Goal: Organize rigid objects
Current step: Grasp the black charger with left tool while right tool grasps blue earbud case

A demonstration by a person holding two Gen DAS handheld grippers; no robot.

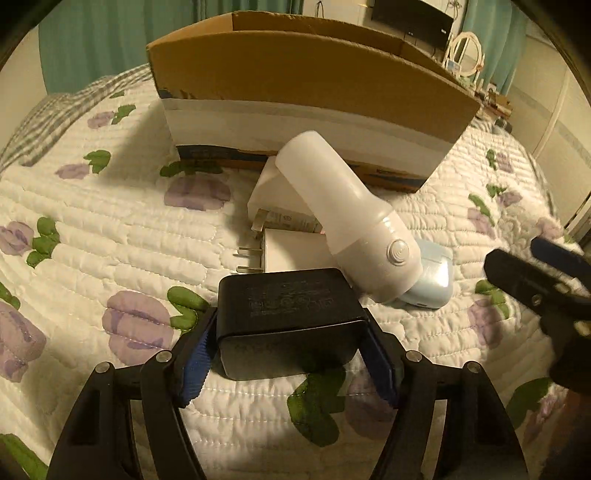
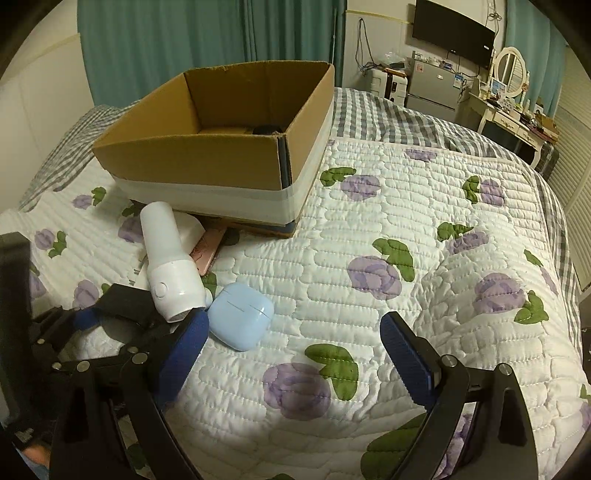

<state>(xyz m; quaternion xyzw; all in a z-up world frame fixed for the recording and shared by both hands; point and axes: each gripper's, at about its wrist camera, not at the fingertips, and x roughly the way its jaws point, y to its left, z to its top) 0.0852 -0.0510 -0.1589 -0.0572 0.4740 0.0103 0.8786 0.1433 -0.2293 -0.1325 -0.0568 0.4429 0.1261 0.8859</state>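
Observation:
My left gripper (image 1: 291, 332) is shut on a black power adapter (image 1: 288, 317) and holds it just above the quilt. Past it lie a white plug charger (image 1: 291, 251), a white torch-shaped device (image 1: 351, 221), another white adapter (image 1: 269, 184) and a light blue earbud case (image 1: 432, 284). The open cardboard box (image 1: 295, 85) stands behind them. My right gripper (image 2: 295, 347) is open and empty over the quilt, right of the earbud case (image 2: 240, 317) and the white device (image 2: 170, 266). The box (image 2: 221, 147) holds a dark object (image 2: 267, 130).
A pink flat item (image 2: 208, 251) pokes out under the box front. The floral quilt (image 2: 406, 258) covers the bed. A dresser with mirror (image 2: 509, 92) and a wall TV (image 2: 454, 33) stand at the far right.

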